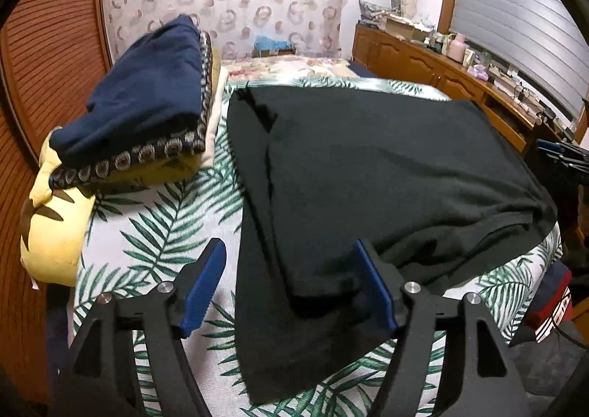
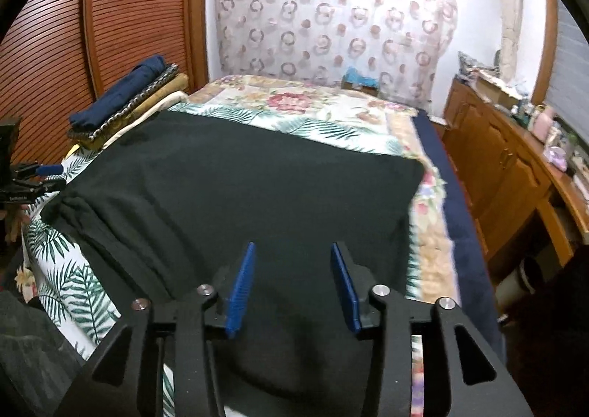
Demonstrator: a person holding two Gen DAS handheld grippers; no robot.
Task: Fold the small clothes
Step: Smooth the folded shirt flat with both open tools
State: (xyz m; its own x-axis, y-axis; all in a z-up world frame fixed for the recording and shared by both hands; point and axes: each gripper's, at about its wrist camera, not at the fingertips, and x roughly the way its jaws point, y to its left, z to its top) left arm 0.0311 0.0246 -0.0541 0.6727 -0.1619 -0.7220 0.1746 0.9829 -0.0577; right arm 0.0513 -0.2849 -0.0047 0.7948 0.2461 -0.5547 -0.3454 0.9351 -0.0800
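Garment: black cloth [image 1: 368, 166] lay on bed [image 1: 154, 233], left edge doubled over, near hem rumpled
Left gripper [image 1: 291, 288]: spread, cloth between, unpinched
Right gripper [image 2: 294, 284]: spread over cloth, empty
Done: folded pile [image 1: 143, 111] far left
Left: further folds, judged

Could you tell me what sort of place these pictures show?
Most likely a bedroom at home: a bed with floral and palm-leaf covers, a stack of folded clothes on it, and wooden cabinets along the wall.

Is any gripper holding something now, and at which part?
Nothing is held. The left gripper and right gripper both stand open over the black garment, and their pads do not press on it.
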